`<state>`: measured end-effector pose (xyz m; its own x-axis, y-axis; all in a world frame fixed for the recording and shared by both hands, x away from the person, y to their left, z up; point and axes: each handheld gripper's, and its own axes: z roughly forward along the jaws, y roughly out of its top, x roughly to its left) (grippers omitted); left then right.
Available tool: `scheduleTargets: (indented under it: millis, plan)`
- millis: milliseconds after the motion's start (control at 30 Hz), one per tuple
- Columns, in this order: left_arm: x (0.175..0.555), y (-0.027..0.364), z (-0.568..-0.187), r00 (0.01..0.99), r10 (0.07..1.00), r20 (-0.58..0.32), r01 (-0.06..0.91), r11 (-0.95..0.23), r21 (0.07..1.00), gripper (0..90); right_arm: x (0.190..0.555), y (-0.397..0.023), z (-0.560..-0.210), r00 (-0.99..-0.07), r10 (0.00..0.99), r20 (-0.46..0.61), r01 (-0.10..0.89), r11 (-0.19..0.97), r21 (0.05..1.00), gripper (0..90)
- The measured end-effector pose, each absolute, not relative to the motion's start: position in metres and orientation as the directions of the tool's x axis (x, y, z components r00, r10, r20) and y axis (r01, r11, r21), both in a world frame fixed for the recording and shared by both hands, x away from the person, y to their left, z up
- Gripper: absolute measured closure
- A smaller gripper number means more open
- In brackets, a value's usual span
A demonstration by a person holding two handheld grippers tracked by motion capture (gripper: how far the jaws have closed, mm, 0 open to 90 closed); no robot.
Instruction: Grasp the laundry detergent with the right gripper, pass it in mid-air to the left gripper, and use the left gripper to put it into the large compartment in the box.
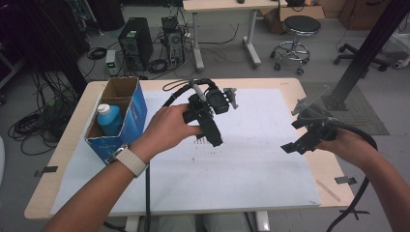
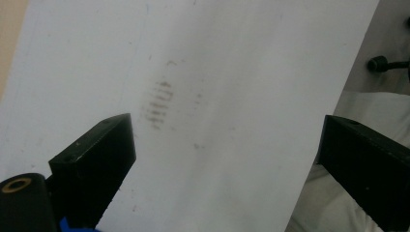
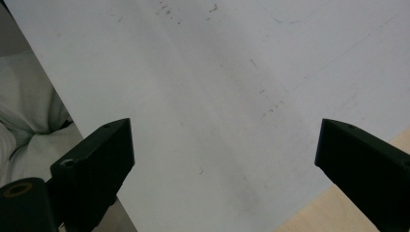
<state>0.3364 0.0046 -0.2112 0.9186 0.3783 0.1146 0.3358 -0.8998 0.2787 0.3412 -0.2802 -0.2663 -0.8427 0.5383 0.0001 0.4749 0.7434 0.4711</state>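
The left gripper (image 1: 212,137) is hovering over the white sheet (image 1: 251,159) on the bench, jaws apart and empty. The blue bottle (image 1: 109,119) is standing upright in the box (image 1: 135,113) off to its left, nearer this hand than the right gripper (image 1: 296,145), which is also holding its jaws apart
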Motion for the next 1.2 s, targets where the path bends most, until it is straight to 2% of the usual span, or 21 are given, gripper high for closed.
scheduleTargets:
  millis: [1200]
  plan:
    - [0.3324, 0.0019, -0.2137, 0.925, 0.363, 0.111, 0.321, -0.904, 0.281, 7.1, 0.3392, -0.2791, -0.2649, -0.847, 0.532, -0.003, 0.469, 0.749, 0.468, 6.5]
